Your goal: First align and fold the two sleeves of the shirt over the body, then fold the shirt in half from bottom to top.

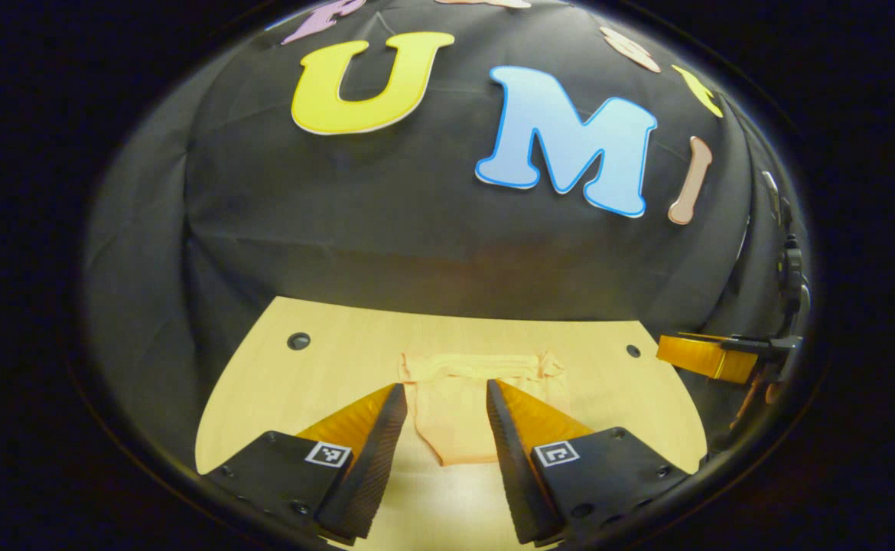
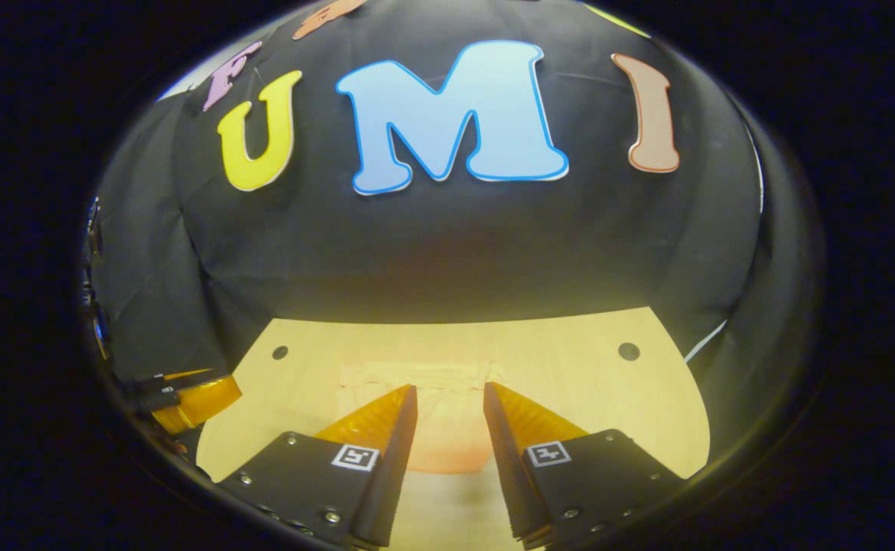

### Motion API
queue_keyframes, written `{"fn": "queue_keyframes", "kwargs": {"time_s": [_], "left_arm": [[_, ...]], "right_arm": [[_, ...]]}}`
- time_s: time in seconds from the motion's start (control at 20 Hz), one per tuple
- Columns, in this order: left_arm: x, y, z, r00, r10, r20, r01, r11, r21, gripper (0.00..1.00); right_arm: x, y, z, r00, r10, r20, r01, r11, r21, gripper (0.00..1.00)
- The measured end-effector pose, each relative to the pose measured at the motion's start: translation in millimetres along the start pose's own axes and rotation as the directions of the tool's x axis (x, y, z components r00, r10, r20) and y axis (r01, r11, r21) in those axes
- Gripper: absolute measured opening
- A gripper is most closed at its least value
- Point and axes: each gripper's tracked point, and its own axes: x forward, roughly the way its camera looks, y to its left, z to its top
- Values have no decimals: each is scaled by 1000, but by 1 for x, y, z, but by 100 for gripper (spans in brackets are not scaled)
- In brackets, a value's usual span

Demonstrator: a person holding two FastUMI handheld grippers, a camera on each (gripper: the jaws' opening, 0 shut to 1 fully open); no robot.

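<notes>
Shirt (image 1: 463, 413) lies on the table (image 1: 279, 383), seemingly folded, ahead of both parted grippers

left tongs (image 1: 445, 402) apart, empty | shirt (image 1: 472, 409) on table (image 1: 279, 383) | right tongs (image 1: 704, 357) far right

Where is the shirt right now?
The shirt lies on the wooden table, mid-table ahead of the open left gripper in the left gripper view.

The shirt (image 1: 463, 405) lay flat mid-table (image 1: 279, 383), with bare wood on both sides and in front. The left gripper (image 1: 446, 398) and right gripper (image 2: 449, 398) hung above it, jaws apart. The cloth wall (image 1: 417, 245) closed off the far edge.
</notes>
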Motion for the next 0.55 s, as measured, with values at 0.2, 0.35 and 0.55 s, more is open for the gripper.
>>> {"fn": "queue_keyframes", "kwargs": {"time_s": [0.2,0.35,0.55], "left_arm": [[-45,-6,-10,999,3,32,-3,1000,8,67],[-70,-4,-22,999,12,46,-11,1000,-12,72],[-93,-2,-27,997,1,77,0,1000,-12,77]], "right_arm": [[-44,15,-13,999,13,33,-13,1000,12,55],[-70,26,-31,999,21,40,-22,999,35,55],[-92,26,-48,998,-9,66,6,999,35,56]]}}
